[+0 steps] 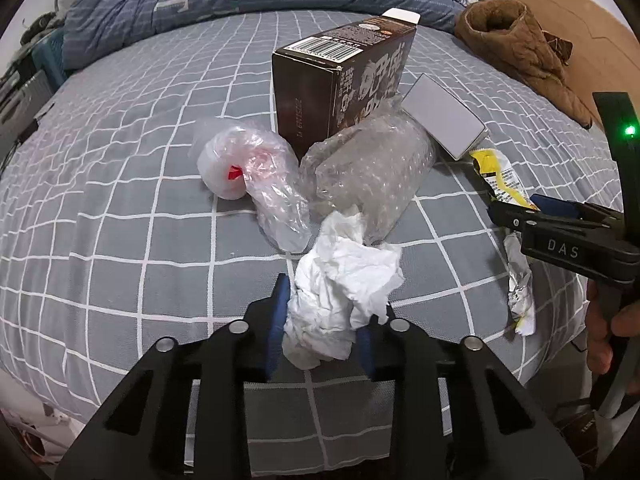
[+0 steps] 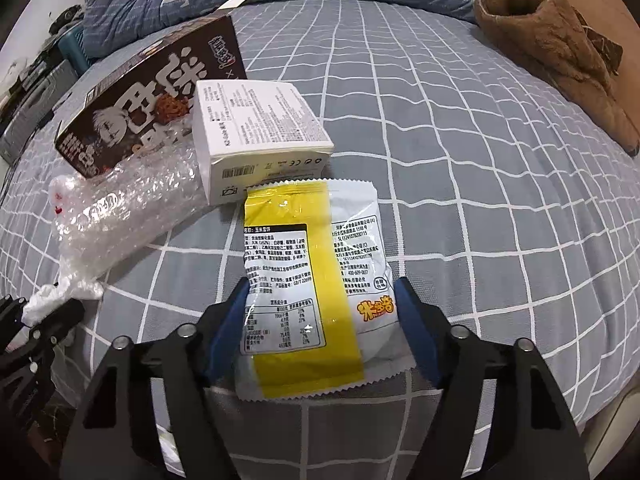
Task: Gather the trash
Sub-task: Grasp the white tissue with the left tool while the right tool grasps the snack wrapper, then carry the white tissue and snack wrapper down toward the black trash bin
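Observation:
A crumpled white tissue [image 1: 340, 280] lies on the grey checked bed sheet [image 1: 120, 240]. My left gripper [image 1: 324, 320] is shut on it, a blue pad pressing each side. A yellow and white snack wrapper [image 2: 312, 272] lies flat on the sheet in the right wrist view. My right gripper [image 2: 320, 312] is shut on its near half, both blue pads against its edges. In the left wrist view the right gripper [image 1: 516, 216] shows at the right with the wrapper [image 1: 520, 292] bent through it. The left gripper's fingers [image 2: 40, 320] and the tissue [image 2: 44, 300] show at the left edge of the right wrist view.
More trash lies behind: a brown printed box [image 1: 340, 80], a white box [image 1: 444, 120], a roll of bubble wrap [image 1: 372, 172] and a clear plastic bag with a red spot [image 1: 248, 172]. A brown garment [image 1: 516, 44] and a blue quilt [image 1: 200, 0] lie at the back.

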Demonstrator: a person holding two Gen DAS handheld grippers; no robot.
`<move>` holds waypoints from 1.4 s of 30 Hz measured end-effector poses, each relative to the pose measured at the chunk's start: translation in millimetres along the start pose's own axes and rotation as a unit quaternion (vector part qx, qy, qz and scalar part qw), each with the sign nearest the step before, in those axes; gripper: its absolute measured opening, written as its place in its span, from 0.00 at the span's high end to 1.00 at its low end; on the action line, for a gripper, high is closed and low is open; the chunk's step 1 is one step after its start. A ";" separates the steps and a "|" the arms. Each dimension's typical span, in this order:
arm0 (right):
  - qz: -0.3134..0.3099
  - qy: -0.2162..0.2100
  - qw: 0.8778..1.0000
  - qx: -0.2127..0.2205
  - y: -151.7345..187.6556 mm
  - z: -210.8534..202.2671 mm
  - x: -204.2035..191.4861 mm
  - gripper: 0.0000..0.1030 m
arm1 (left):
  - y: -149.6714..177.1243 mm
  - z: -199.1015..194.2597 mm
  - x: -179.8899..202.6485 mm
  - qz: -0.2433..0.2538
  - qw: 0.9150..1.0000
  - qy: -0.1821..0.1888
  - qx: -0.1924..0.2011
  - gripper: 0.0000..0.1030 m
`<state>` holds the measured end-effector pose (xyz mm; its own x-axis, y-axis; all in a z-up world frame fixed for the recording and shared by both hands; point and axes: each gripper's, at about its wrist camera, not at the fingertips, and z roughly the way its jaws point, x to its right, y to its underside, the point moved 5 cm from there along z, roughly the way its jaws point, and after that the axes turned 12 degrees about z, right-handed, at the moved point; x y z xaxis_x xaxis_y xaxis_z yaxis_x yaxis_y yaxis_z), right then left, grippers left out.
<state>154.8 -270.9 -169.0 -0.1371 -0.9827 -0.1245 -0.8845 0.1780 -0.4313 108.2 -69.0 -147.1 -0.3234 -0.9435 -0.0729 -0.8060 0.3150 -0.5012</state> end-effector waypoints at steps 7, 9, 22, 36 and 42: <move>-0.017 -0.002 1.000 -0.005 4.9 -1.8 -6.0 0.58 | 1.4 -2.6 2.1 0.000 1.000 0.001 -0.001 0.77; -0.016 -0.003 1.000 -0.004 3.5 -1.6 -6.9 0.61 | 1.6 -3.6 2.4 -0.001 1.000 0.001 -0.001 0.77; -0.006 -0.006 1.000 0.029 7.0 -30.5 -12.4 0.63 | 2.9 -17.9 2.1 -0.003 1.000 -0.001 0.003 0.77; -0.009 -0.004 0.998 0.055 16.5 -69.0 -21.9 0.63 | 5.3 -50.5 3.1 -0.005 1.000 0.004 0.013 0.78; -0.018 0.000 0.998 0.065 27.9 -86.3 -27.5 0.63 | 8.0 -65.5 7.0 -0.003 1.000 0.005 0.027 0.77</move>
<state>95.4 -243.3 -100.5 -0.1061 -0.9885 -0.1078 -0.8236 0.1481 -0.5475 67.1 -66.4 -95.1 -0.3234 -0.9443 -0.0605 -0.7807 0.3023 -0.5470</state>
